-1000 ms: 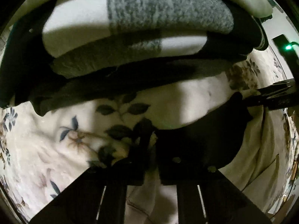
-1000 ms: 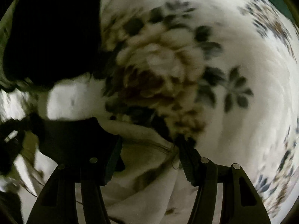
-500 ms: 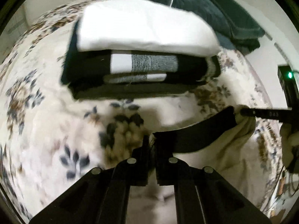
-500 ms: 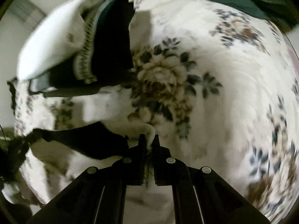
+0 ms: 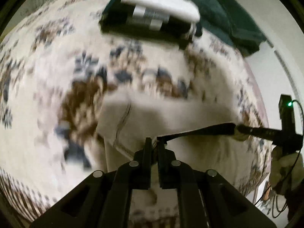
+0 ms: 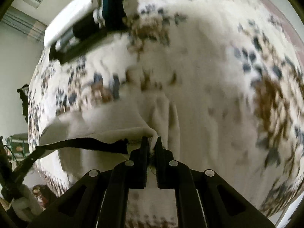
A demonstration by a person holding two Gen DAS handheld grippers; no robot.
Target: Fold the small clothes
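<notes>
Both grippers have lifted away from the floral bedspread (image 5: 47, 87) since a second ago, and the folded stack that filled the top of the left wrist view now sits small and blurred at the upper centre of the frame. The bedspread, cream with brown and blue flowers, fills most of both views (smeared by motion). On it, at the upper centre of the left wrist view, lies the stack of folded clothes (image 5: 150, 17), a white piece on top of black and grey ones; the same stack appears at the upper left of the right wrist view. A dark green cloth (image 5: 224, 17) lies just beyond the stack, at the upper right of the left view.

The cream garment (image 5: 171, 117) hangs above the bedspread in the lower middle of both frames, its black-trimmed top edge (image 6: 81, 144) stretched taut between the two tools. The left gripper (image 5: 154, 142), bottom centre of its own view, is pressed together on one end of that edge. The right gripper (image 6: 152, 142), bottom centre of its view, pinches the other end, a fold of cream fabric bunched between its fingers; a second ago its jaws stood spread. In the left view the right gripper reaches in from the right edge, a green light (image 5: 289, 104) glowing on its body.
</notes>
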